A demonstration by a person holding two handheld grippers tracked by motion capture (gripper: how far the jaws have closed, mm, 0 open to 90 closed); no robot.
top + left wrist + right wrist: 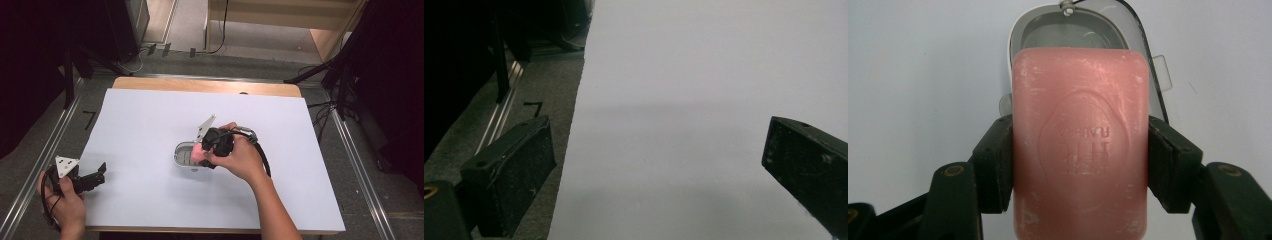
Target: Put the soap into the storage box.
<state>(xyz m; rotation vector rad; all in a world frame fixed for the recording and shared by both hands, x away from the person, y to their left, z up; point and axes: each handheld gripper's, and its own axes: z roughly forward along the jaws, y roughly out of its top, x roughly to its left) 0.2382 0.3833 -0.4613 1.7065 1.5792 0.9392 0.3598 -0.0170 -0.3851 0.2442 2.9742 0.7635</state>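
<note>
A pink bar of soap (1080, 145) with an embossed stamp sits clamped between the jaws of my right gripper (1080, 160), just above an open soap case (1073, 30) with a clear hinged lid. From the high view the soap (197, 152) hangs over the case (182, 155) in the middle of the white sheet, the right gripper (212, 150) shut on it. My left gripper (95, 177) rests open at the sheet's left front corner, with nothing between its jaws. In the left gripper view its fingers (509, 175) stand wide apart over the sheet's edge.
A white sheet (150, 120) covers the wooden table (200, 84). Grey floor with a metal rail (45, 150) runs along the left side, another rail on the right. Cables and dark stands lie beyond the far edge.
</note>
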